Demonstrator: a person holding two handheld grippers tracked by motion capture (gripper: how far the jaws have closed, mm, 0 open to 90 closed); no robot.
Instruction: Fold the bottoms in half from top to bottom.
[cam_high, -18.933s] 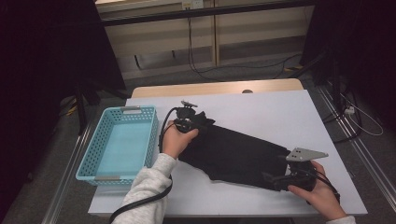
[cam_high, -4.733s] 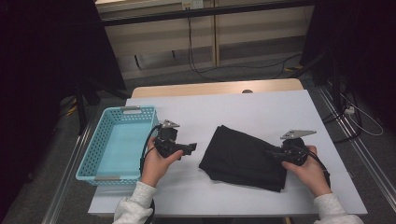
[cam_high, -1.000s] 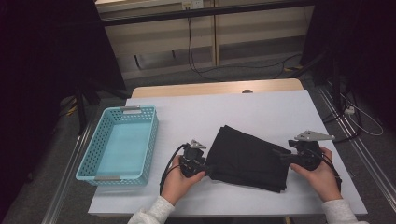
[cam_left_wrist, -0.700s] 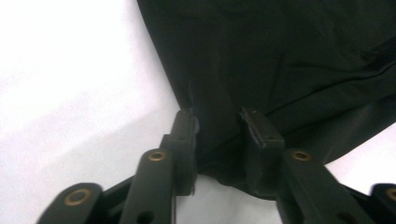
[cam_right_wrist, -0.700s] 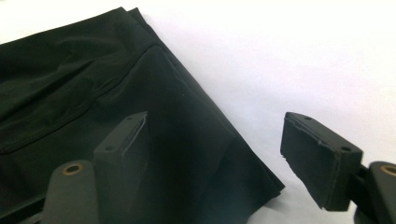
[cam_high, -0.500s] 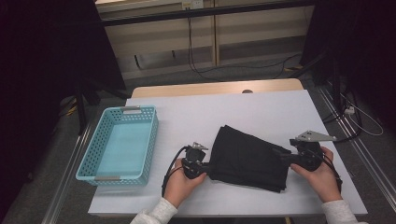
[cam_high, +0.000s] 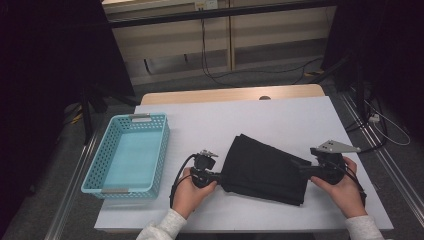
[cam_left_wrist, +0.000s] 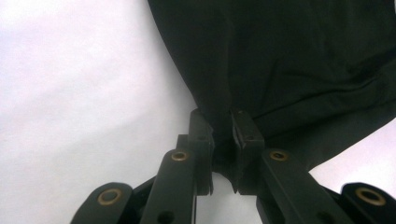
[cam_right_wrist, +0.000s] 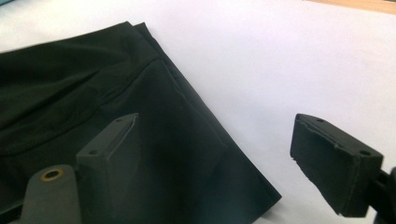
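Observation:
A folded black cloth (cam_high: 265, 170) lies on the white table (cam_high: 280, 120), right of the middle. My left gripper (cam_high: 220, 176) is at its left edge, pointing right. In the left gripper view its jaws have just been closing, and the left gripper (cam_left_wrist: 223, 126) is shut on a pinch of the black cloth (cam_left_wrist: 289, 56). My right gripper (cam_high: 300, 166) is at the cloth's right end, pointing left. Its jaws have just been opening. In the right gripper view the right gripper (cam_right_wrist: 217, 128) stands open, one jaw over the cloth (cam_right_wrist: 70, 79) and the other over bare table.
A light blue plastic basket (cam_high: 117, 190) sits empty at the table's left side. A wooden strip (cam_high: 230, 95) runs along the far edge. Bare white table lies beyond the cloth and between the cloth and the basket.
The left jaws have closed on the cloth's left edge. The right jaws have spread a little wider. Neither hand has shifted much.

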